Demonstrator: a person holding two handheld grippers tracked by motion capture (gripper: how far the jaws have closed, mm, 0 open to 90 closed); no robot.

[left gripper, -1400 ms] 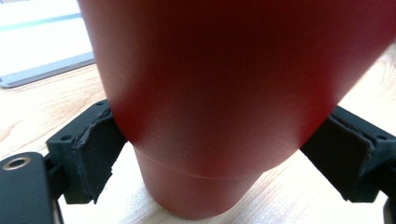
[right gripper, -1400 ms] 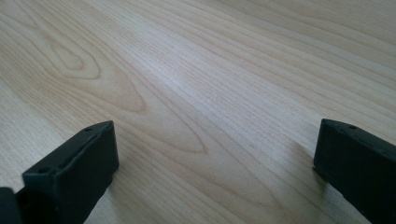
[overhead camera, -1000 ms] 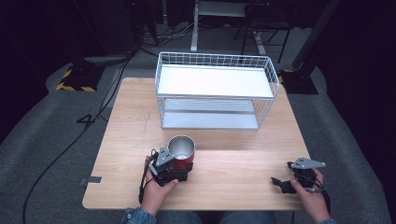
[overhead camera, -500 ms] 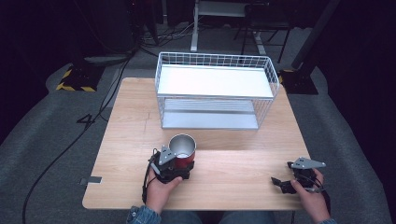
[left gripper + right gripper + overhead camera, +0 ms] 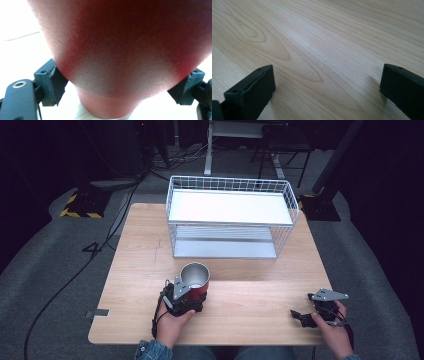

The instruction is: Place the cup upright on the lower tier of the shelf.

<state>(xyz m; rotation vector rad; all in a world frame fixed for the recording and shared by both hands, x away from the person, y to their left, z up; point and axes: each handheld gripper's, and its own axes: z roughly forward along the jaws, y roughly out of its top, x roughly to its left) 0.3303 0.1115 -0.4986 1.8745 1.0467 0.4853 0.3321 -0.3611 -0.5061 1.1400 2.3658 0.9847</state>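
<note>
Near the front edge of the wooden table (image 5: 140, 245), left of centre, stands the red cup (image 5: 196, 281), upright, with its long axis vertical and its open metal mouth facing up. The left gripper (image 5: 186, 296) lies on the person's side of the cup and points away from the person, level with the tabletop. Its jaws have just been closing with the cup between them. In the left gripper view the pads (image 5: 58, 81) now press on either side of the cup's lower wall (image 5: 125, 50), so the grip appears set and low. The white wire rack (image 5: 231, 217) stands beyond the cup, well apart, toward the table's far edge. The right gripper (image 5: 303, 318) rests near the front right corner, well apart from the cup. Its jaws stand wide over bare wood and hold nothing.
</note>
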